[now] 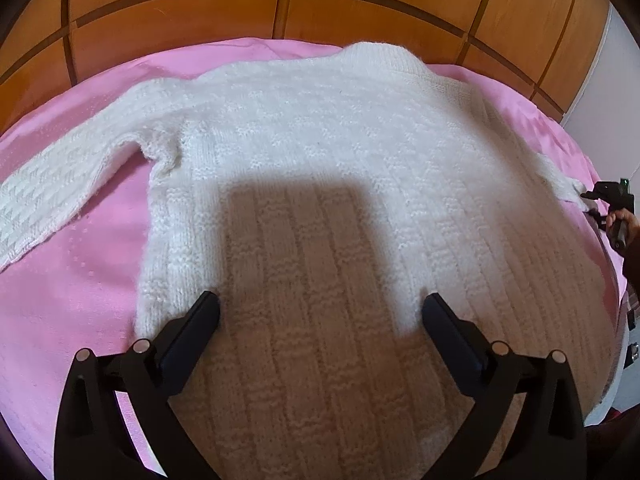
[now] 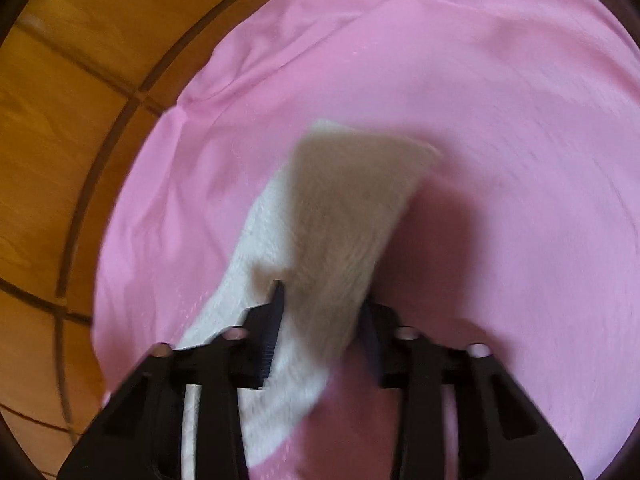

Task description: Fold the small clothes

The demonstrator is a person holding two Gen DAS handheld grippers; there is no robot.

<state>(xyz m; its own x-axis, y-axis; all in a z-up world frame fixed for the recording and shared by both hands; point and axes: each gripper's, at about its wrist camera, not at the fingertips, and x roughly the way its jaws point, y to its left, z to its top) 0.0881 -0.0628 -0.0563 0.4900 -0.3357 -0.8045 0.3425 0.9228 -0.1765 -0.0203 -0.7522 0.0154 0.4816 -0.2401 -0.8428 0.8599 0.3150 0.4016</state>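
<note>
While the white knitted sweater [image 1: 320, 152] lies spread flat across the pink bedsheet [image 1: 72, 312], collar toward the wooden headboard [image 1: 180, 12], the left gripper [image 1: 320, 316] hovers with its jaws wide apart over the hem, holding nothing. At the bed's right edge the right gripper [image 2: 320, 312] has clamped the sleeve cuff [image 2: 344, 208] and lifts it off the sheet, likely to swing that sleeve inward over the body for the first fold.

Bright, even daylight, tool shadow on the sweater [image 1: 304, 216], motion blur throughout right wrist view, fisheye-bent edges.
</note>
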